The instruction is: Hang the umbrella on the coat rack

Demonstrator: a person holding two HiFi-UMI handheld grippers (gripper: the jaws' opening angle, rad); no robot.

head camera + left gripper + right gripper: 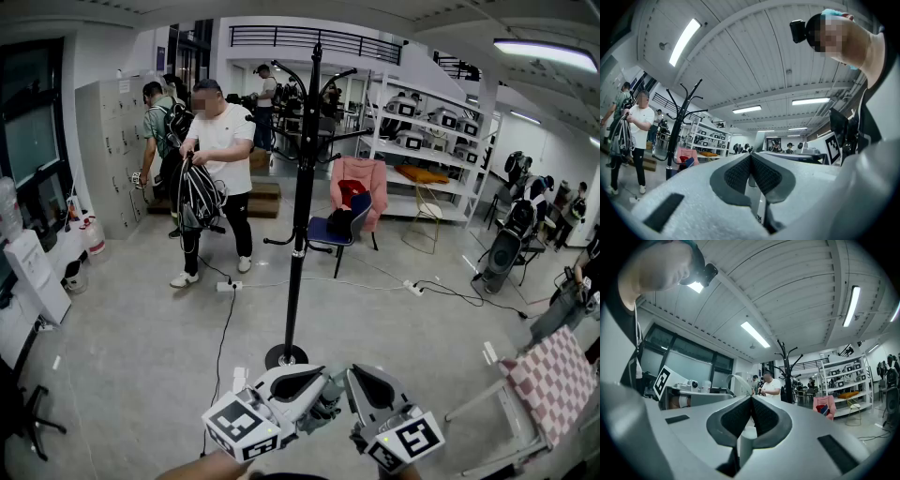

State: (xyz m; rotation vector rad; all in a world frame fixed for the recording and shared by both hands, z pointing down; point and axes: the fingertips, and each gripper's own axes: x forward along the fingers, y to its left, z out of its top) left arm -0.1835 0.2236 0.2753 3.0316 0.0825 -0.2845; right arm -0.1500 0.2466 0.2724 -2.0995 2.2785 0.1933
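Grey concrete workshop floor, shelving [427,122] behind, black coat rack [300,187] upright mid-room. Task seemingly not begun: dark striped bundle, apparently the umbrella [199,199], held by a bystander [225,131] in a white shirt, well left of the rack. Next up, by the look of it: reaching it, gripping handle or strap, lifting onto a hook. Jaws of left gripper [751,158] pressed together, nothing between; right gripper [751,401] likewise closed, empty.
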